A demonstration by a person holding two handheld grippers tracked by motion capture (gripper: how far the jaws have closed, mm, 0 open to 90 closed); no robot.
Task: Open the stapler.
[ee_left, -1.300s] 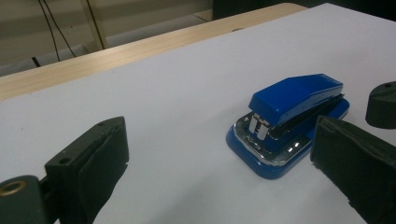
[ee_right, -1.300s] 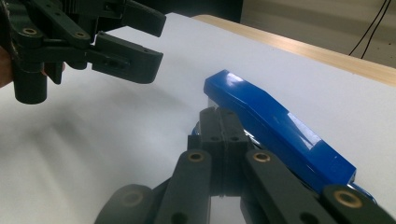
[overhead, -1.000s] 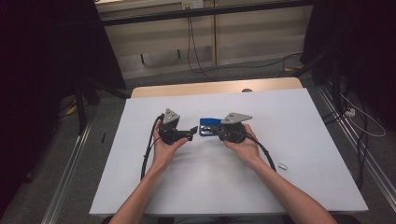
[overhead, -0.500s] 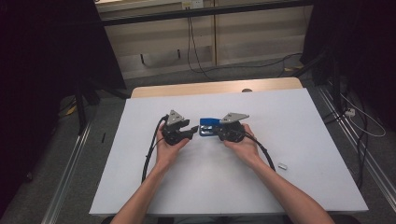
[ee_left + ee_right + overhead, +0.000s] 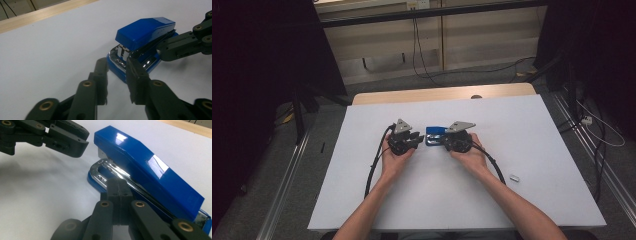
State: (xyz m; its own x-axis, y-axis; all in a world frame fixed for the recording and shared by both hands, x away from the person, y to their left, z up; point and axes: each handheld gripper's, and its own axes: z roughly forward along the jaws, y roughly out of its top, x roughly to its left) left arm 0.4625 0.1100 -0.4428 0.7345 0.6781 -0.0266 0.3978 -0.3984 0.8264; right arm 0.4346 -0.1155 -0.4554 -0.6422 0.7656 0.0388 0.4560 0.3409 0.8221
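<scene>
A stapler [image 5: 435,135] lay on the table [image 5: 537,150] near its middle, between the two grippers. The left gripper [image 5: 414,140] sat just left of it, the right gripper [image 5: 443,141] just right, both pointing inward. A small object [image 5: 514,177] lay well to the right, nearer the person. Cables trailed toward the near edge.

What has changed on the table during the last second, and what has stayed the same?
The left gripper moved slightly toward the blue stapler; its jaws stand open at the stapler's front end. Nothing was taken hold of or let go. The right gripper stayed at the stapler's side, jaws together, and the stapler and the small white object kept their places.
</scene>
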